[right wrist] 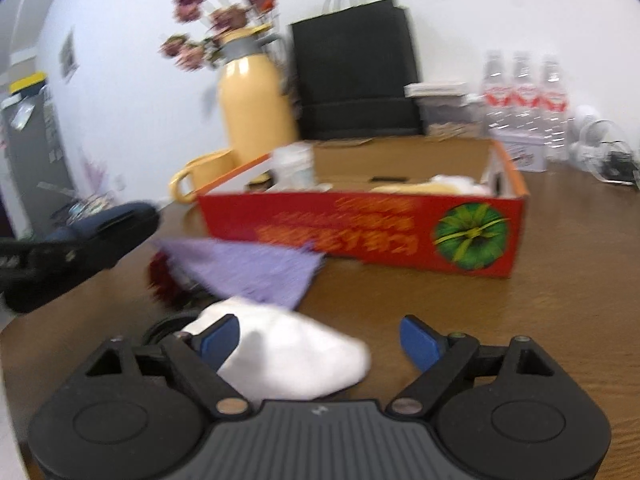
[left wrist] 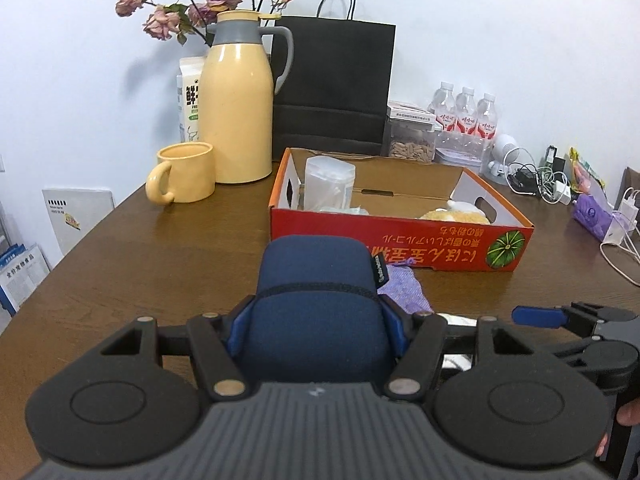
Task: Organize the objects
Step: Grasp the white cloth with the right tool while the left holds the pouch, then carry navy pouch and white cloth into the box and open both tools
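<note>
Your left gripper [left wrist: 316,320] was clamped on a navy blue padded fabric pouch [left wrist: 316,300], held in front of the red cardboard box [left wrist: 400,236]. Your right gripper [right wrist: 320,340] stood wide open nearer you, its blue pads [right wrist: 418,340] pressing nothing.

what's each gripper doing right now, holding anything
Left gripper: shut on the navy pouch.
Right gripper: open, holding nothing; white cloth lies between its fingers.

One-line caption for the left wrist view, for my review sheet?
Left gripper clamps a navy pouch above the wooden table, facing the red cardboard box.
</note>
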Action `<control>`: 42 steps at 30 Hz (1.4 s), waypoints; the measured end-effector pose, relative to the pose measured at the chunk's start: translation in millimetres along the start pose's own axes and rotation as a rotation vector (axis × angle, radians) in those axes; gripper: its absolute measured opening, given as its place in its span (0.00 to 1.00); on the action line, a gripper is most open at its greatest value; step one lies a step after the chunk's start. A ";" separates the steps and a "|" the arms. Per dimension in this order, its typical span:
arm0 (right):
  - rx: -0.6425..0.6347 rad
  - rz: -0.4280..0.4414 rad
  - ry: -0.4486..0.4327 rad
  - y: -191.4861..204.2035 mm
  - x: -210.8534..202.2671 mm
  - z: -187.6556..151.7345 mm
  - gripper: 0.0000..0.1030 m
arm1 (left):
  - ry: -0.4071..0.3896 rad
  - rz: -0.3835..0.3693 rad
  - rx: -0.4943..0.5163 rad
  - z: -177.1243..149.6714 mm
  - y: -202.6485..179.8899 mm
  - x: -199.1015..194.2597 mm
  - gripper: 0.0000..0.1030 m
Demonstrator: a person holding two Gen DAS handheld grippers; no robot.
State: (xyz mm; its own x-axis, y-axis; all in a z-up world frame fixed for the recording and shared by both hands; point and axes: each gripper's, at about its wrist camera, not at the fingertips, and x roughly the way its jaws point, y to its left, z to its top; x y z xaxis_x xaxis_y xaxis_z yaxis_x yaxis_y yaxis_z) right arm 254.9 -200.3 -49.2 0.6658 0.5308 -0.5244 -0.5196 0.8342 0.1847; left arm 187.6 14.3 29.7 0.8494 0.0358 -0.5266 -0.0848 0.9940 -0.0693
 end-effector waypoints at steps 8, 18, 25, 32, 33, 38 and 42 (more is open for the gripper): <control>-0.040 0.018 0.066 20.5 10.0 -2.4 1.00 | 0.001 -0.017 -0.025 -10.2 18.5 -7.2 0.62; -0.011 -0.023 0.104 16.3 39.6 8.1 1.00 | 0.002 -0.032 -0.045 -14.3 32.0 -10.9 0.62; -0.014 -0.029 0.089 17.5 34.9 7.0 0.83 | 0.003 -0.054 -0.052 -16.7 31.4 -8.8 0.62; -0.001 -0.022 0.064 18.5 27.6 6.9 0.72 | 0.002 -0.077 -0.052 -15.4 25.5 -5.9 0.62; 0.001 -0.024 0.061 18.2 26.6 7.0 0.72 | 0.001 -0.080 -0.052 -15.0 25.1 -5.8 0.62; -0.007 -0.045 0.032 17.6 19.2 7.4 0.70 | 0.000 -0.087 -0.045 -12.3 20.4 -4.2 0.62; -0.019 -0.060 0.004 16.5 12.5 10.1 0.70 | -0.012 -0.093 -0.032 -7.0 13.6 -4.4 0.62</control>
State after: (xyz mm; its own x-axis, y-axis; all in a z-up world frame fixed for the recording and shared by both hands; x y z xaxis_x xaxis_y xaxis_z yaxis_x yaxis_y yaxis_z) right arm 260.1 -178.5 -44.3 0.6940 0.4795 -0.5370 -0.4893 0.8614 0.1367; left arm 179.0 26.9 25.1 0.8605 -0.0547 -0.5064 -0.0223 0.9892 -0.1448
